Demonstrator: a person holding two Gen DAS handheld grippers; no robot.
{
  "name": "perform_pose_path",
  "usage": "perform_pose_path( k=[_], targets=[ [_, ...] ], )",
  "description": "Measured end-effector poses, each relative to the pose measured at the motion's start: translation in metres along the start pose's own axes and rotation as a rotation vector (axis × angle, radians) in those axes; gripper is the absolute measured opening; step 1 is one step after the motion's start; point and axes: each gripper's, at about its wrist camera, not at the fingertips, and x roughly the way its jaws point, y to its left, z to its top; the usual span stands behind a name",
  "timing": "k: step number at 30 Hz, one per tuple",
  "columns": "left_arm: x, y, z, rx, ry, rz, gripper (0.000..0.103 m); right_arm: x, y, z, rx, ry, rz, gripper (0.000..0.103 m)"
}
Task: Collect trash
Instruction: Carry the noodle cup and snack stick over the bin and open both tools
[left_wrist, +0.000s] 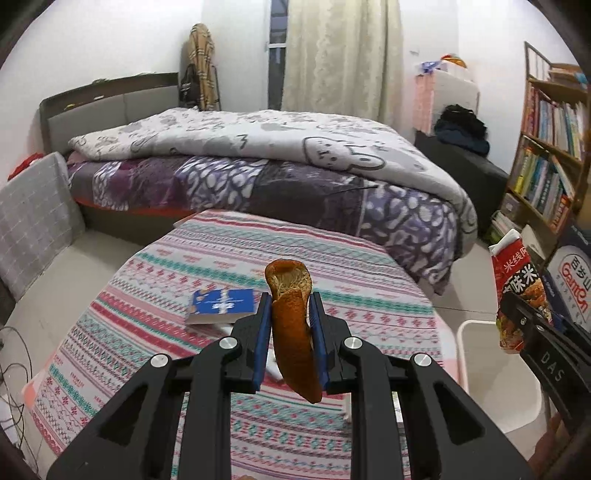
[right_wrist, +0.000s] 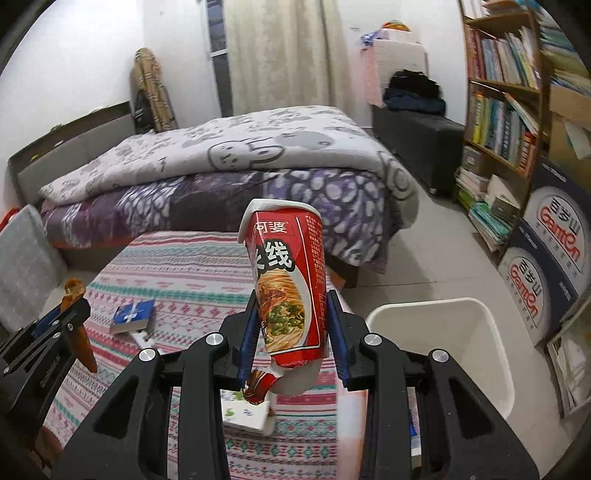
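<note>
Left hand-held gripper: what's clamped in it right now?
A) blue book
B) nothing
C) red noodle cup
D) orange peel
D: in the left wrist view the left hand-held gripper is shut on a curled strip of orange peel; the red noodle cup sits in the right hand-held gripper, and the blue book lies on the patterned table.

peel (left_wrist: 293, 328): matt, pitted rind | cup (right_wrist: 290, 291): glossy printed paper, crumpled | bin (right_wrist: 491, 354): smooth white plastic | tablecloth (left_wrist: 147, 295): woven patterned cloth | grippers: matt black plastic, shiny metal bolts
</note>
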Motion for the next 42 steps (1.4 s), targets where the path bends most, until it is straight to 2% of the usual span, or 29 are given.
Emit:
perform_pose_path(
  k=[20, 29, 31, 38, 42],
  targets=[
    [0.001, -0.114, -0.003, 0.154, 0.020, -0.122, 0.021, -0.004, -0.123, 0.002, 0.284, 0.037, -0.216, 0.035],
    [-0.001, -0.169, -0.008, 0.226, 0.032, -0.194, 0.021, -0.014, -0.177, -0.005, 0.410, 0.051, -0.335, 0.051],
    [-0.002, -0.181, -0.010, 0.243, 0.035, -0.208, 0.021, -0.018, -0.188, -0.007, 0.438, 0.045, -0.352, 0.057],
    [-0.004, -0.218, -0.016, 0.289, 0.043, -0.251, 0.021, -0.036, -0.218, -0.011, 0.533, 0.020, -0.404, 0.066],
    [-0.006, -0.238, -0.017, 0.316, 0.042, -0.275, 0.021, -0.047, -0.232, -0.013, 0.592, -0.005, -0.426, 0.075]
  ],
)
